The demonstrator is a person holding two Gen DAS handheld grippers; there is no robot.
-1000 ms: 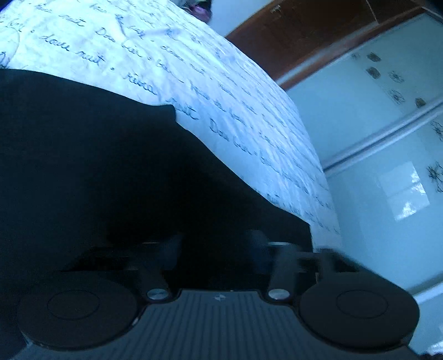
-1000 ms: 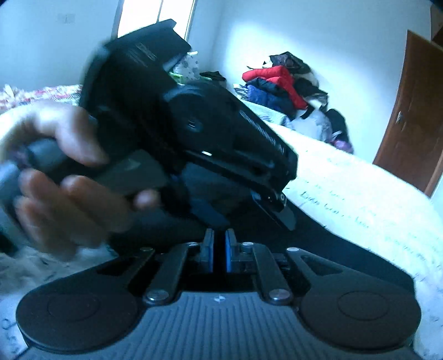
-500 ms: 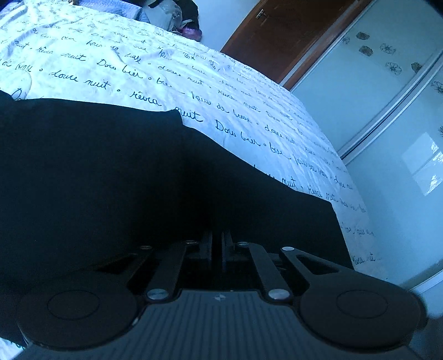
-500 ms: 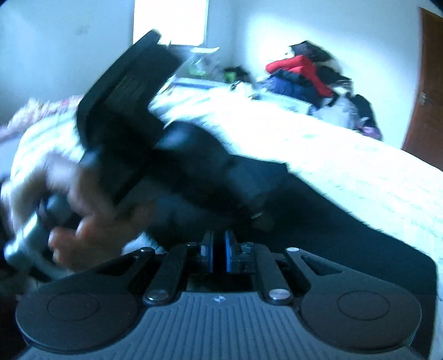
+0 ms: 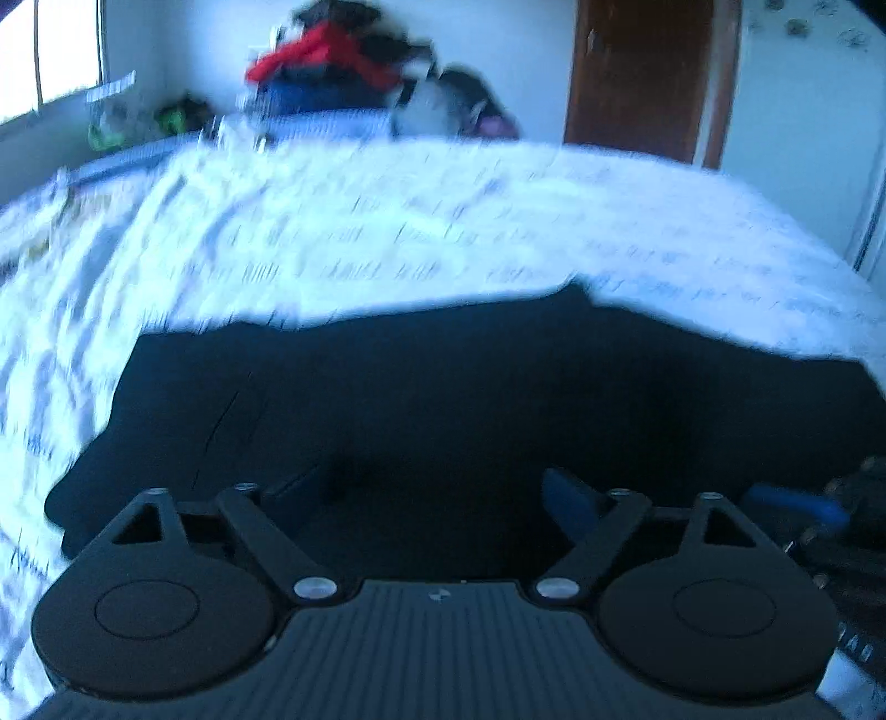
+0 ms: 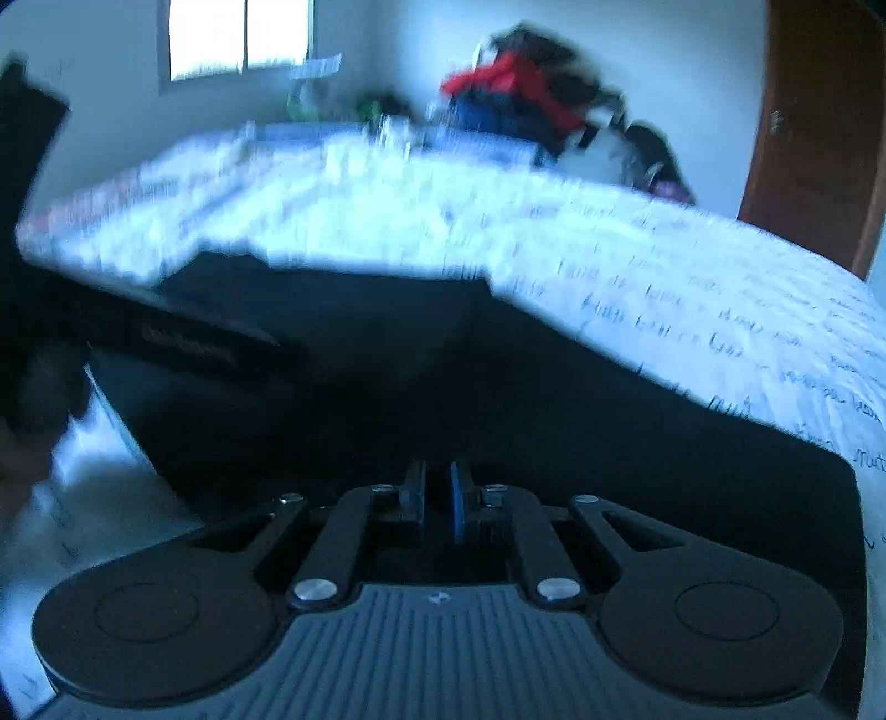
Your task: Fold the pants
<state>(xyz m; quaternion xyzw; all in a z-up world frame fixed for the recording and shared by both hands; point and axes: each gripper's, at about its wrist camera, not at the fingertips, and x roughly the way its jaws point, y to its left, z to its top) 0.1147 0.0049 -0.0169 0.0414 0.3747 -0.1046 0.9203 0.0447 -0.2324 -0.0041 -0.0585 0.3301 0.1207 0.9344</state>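
Black pants (image 5: 470,387) lie flat on a white bedspread with script print (image 5: 387,221). My left gripper (image 5: 432,498) hangs just above the near edge of the pants with its fingers spread wide and nothing between them. In the right wrist view the pants (image 6: 554,415) fill the middle; my right gripper (image 6: 437,498) is low over them with its blue pads nearly together. Whether cloth is pinched between them is hidden by the dark. The left gripper's body (image 6: 166,332) shows at the left of that view.
A pile of red, blue and dark clothes (image 5: 343,61) sits beyond the far side of the bed. A brown door (image 5: 642,72) stands at the back right, a window (image 6: 238,33) at the back left. Both views are motion-blurred.
My left gripper has opened wide and swung to face across the bed toward the clothes pile. My right gripper has stayed nearly shut, and the left gripper has moved left out of its way.
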